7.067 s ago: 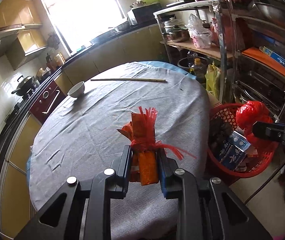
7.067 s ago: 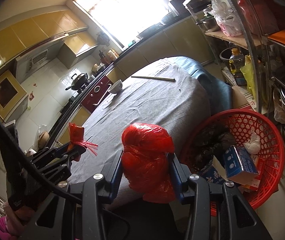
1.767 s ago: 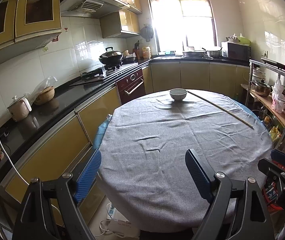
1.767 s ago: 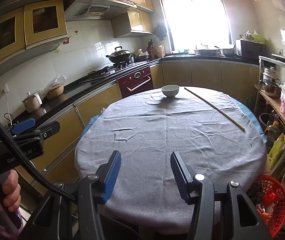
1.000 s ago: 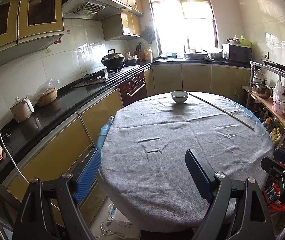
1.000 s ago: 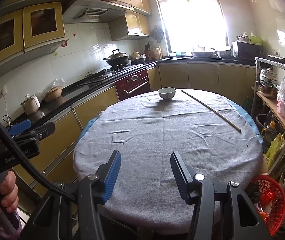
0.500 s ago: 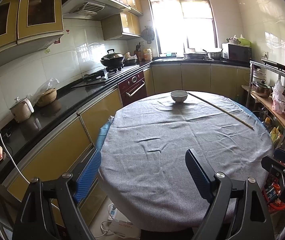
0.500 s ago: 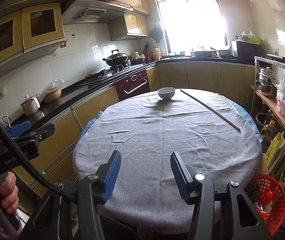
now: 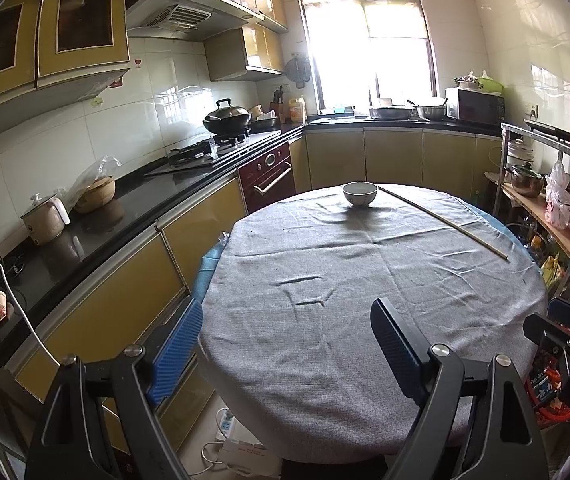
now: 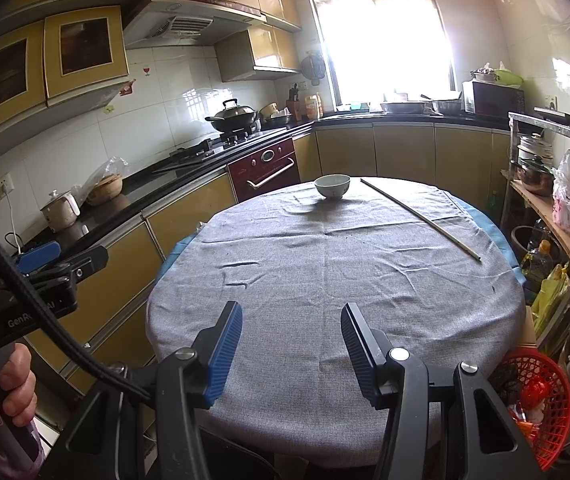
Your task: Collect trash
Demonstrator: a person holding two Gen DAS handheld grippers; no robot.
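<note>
With both the left gripper [image 9: 285, 344] and right gripper [image 10: 291, 344] spread wide and empty over the grey-clothed round desk [image 10: 325, 264], the trash sits in the red plastic mesh basket [image 10: 541, 396] low to the right of the right jaws, so a final sweep seems wise.

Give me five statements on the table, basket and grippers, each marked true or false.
1. Both hand-held grippers, left and right, are open and hold nothing. True.
2. The white bowl lies tipped on its side. False: it stands upright at the table's far edge.
3. The red basket sits on the table. False: it sits below it, at the right.
4. A long thin stick lies on the cloth. True.
5. A red bag lies on the table. False: only bowl and stick.
</note>
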